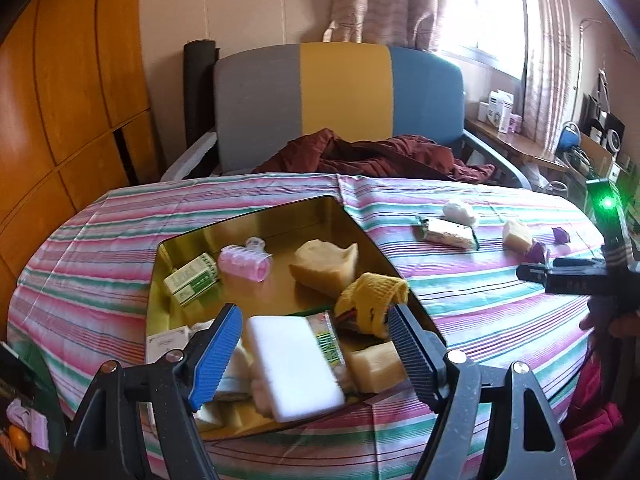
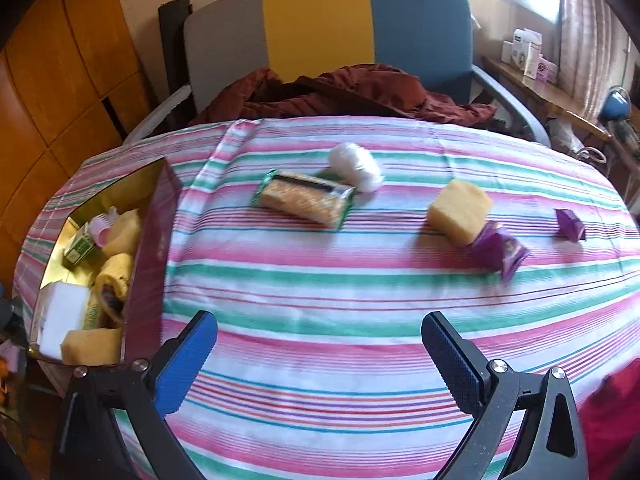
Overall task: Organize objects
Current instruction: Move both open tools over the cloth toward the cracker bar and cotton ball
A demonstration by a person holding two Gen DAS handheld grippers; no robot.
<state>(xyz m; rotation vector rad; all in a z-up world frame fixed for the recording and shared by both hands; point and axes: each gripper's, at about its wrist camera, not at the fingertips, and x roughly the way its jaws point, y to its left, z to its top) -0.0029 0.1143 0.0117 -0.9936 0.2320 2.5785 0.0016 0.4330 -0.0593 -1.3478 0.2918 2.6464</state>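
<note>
left gripper (image 1: 316,354) jaws apart | white sponge (image 1: 294,368) between, untouched | tin (image 1: 256,232)

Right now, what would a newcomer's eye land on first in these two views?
Probably the gold-lined tin box at the table's left, crowded with sponges, a pink hair clip and a white block. Next, the loose items on the striped tablecloth: a green snack packet, a yellow sponge and purple wrappers.

Open left claw (image 1: 314,354) over gold tin (image 1: 256,232)
</note>
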